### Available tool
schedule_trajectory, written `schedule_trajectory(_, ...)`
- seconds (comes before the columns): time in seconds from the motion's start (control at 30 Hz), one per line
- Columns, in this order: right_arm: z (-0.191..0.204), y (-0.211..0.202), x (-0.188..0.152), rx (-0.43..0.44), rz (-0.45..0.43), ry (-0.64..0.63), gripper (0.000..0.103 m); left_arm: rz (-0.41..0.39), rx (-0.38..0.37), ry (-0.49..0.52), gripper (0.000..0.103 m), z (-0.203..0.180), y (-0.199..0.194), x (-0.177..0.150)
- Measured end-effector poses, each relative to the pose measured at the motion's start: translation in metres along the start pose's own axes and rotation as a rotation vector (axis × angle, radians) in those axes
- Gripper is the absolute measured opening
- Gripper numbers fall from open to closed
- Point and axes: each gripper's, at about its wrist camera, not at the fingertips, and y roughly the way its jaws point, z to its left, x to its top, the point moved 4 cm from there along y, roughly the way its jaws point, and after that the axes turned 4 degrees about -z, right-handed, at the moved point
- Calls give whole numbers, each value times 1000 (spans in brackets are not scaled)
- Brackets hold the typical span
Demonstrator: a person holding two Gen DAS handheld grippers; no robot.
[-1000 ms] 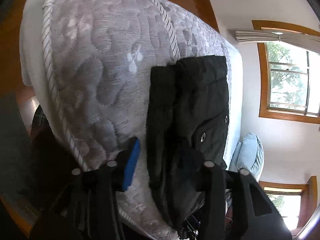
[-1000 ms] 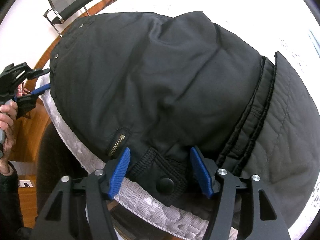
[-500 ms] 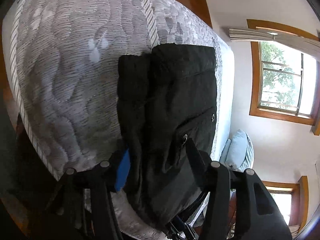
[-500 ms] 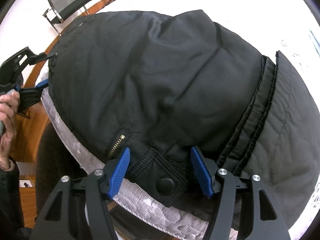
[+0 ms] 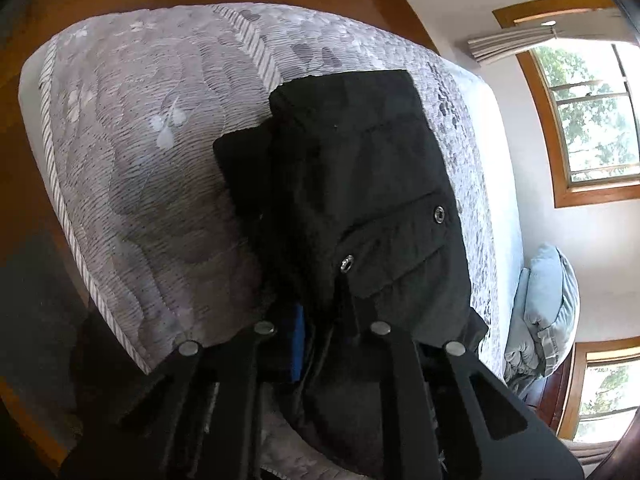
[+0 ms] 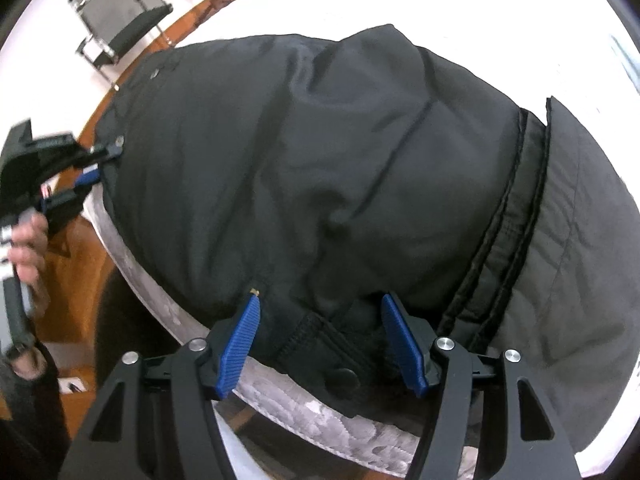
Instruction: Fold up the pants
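Black padded pants lie folded on a grey quilted mattress, waist end at the near edge. My left gripper is shut on the waistband corner by a metal snap. In the right wrist view the pants fill the frame. My right gripper is open, its blue pads either side of the waistband tab with a black button. The left gripper also shows in the right wrist view, clamped on the pants' far corner.
The mattress edge runs just under my right gripper, with wooden floor below. A black chair stands at the back left. A light blue cushion lies beside the bed, under windows.
My left gripper has moved in onto the pants' corner and closed on it. My right gripper has stayed open and slid a little further over the waistband.
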Motion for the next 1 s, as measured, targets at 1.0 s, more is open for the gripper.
schedule_trajectory(1.0,-145,-126,-22,49,-304,325,63,213,-319,1066,9,-212,32,-245)
